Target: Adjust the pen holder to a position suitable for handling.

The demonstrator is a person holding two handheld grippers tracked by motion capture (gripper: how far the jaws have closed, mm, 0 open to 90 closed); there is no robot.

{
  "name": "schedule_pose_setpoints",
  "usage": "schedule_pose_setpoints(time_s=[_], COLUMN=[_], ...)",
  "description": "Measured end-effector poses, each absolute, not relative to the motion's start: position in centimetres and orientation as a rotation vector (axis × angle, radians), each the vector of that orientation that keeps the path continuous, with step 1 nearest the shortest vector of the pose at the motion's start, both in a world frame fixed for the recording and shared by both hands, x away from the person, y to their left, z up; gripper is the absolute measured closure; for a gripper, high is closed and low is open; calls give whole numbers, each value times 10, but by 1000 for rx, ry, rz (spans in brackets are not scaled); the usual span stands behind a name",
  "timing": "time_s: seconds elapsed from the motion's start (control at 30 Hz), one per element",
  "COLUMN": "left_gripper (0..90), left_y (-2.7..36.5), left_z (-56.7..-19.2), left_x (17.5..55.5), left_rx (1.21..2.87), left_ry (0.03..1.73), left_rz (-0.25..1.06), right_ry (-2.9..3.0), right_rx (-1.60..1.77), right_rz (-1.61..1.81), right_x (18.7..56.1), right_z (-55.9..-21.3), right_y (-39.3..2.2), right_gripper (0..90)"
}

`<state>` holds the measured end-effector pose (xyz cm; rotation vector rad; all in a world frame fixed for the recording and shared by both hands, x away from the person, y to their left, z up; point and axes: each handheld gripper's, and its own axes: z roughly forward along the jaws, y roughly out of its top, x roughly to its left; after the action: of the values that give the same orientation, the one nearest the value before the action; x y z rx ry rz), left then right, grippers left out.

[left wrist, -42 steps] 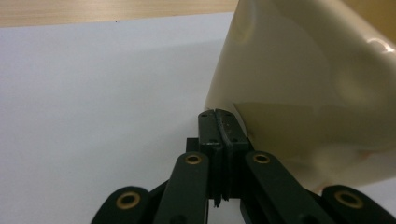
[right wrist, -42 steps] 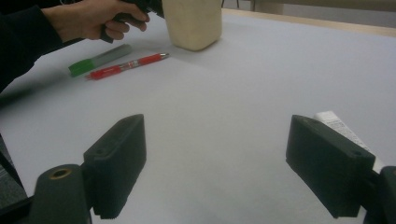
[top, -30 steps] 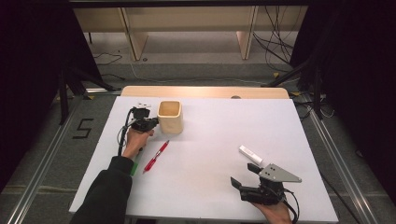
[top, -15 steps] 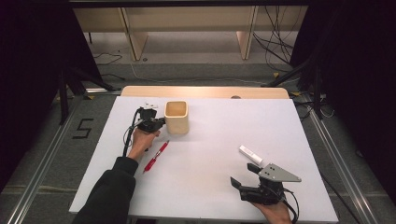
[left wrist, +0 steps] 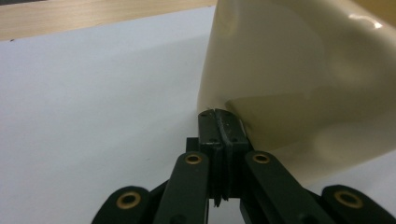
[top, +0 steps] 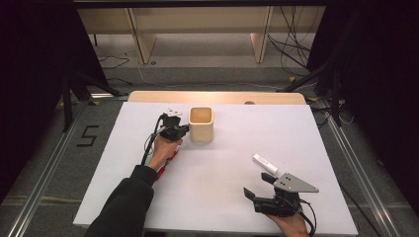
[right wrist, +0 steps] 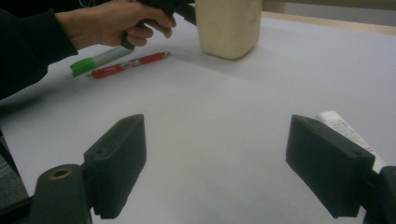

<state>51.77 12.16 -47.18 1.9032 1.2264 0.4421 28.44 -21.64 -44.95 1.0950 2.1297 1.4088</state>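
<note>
My right gripper (top: 263, 187) sits nearest, its jaws spread wide over bare matte white bench (top: 232, 163); one jaw partly hides a white tube (right wrist: 343, 128) with fine print, too small to read. Farther out, my left hand (right wrist: 114, 21) covers the ends of a red pen (right wrist: 128, 65) and a green-capped marker (right wrist: 95, 59). My left gripper (left wrist: 222, 123) has its jaws pressed together, tips touching the lower wall of a smooth, cream, square-mouthed cup (top: 201, 124), its interior shadowed.

Cream cup (top: 201, 124), red pen (right wrist: 127, 65), white table (top: 222, 197).
</note>
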Motion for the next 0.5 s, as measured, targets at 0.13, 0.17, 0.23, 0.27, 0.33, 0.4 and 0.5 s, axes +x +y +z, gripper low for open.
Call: schedule_pose_setpoints(time_s=[0.13, 0.17, 0.23, 0.27, 0.33, 0.4, 0.5], left_gripper=[896, 896, 896, 896, 895, 896, 895], left_y=[114, 113, 110, 109, 107, 105, 102], left_z=[-472, -472, -472, -472, -472, -472, -473], left_x=[519, 519, 519, 519, 520, 521, 523], left_rx=[1907, 1909, 1919, 1918, 1927, 1925, 1922], left_ry=[1214, 1214, 1205, 1206, 1203, 1207, 1208], left_rz=[438, 437, 439, 441, 445, 451, 441], right_ry=[2128, 2129, 2130, 2130, 2132, 2134, 2135], right_rx=[1095, 1094, 1094, 1094, 1094, 1091, 1092], right_rz=[1413, 1412, 1412, 1411, 1411, 1410, 1409], right_x=[285, 285, 285, 285, 285, 285, 285], right_z=[-450, -450, -450, -450, -450, -450, -450], right_y=[-217, -217, -217, -216, -216, -216, -216], right_gripper=[208, 209, 209, 209, 209, 209, 209])
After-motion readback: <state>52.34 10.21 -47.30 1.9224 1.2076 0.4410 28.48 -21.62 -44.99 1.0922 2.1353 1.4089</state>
